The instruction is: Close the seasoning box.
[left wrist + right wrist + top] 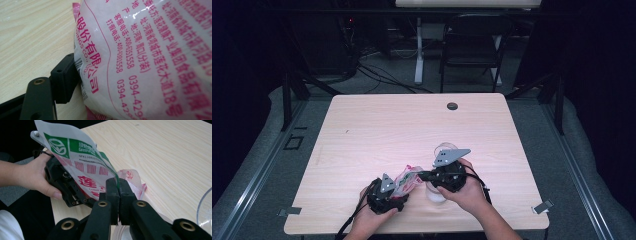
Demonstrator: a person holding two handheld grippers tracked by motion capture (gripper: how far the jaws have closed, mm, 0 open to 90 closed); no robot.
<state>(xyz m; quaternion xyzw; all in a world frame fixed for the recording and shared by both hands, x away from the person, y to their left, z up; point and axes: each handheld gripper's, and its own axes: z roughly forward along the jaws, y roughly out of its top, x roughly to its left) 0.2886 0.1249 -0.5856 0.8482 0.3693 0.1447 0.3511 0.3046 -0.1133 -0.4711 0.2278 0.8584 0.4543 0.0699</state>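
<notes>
Your left gripper (388,192) holds the body of the bag (150,57) with its jaws spread wide around the full white bulk, near the front edge of the table (377,125) — one black pad (65,77) shows against the printed film, the other is hidden, so you cannot be sure how firmly it bites. Your right gripper (117,195) pinches the bag's top edge between closed jaws. Pull the two apart too sharply and the film may tear unevenly or slip from the left — spilling the contents across the wood. The clear container (443,152) just beside your right hand (469,190) could be knocked too
</notes>
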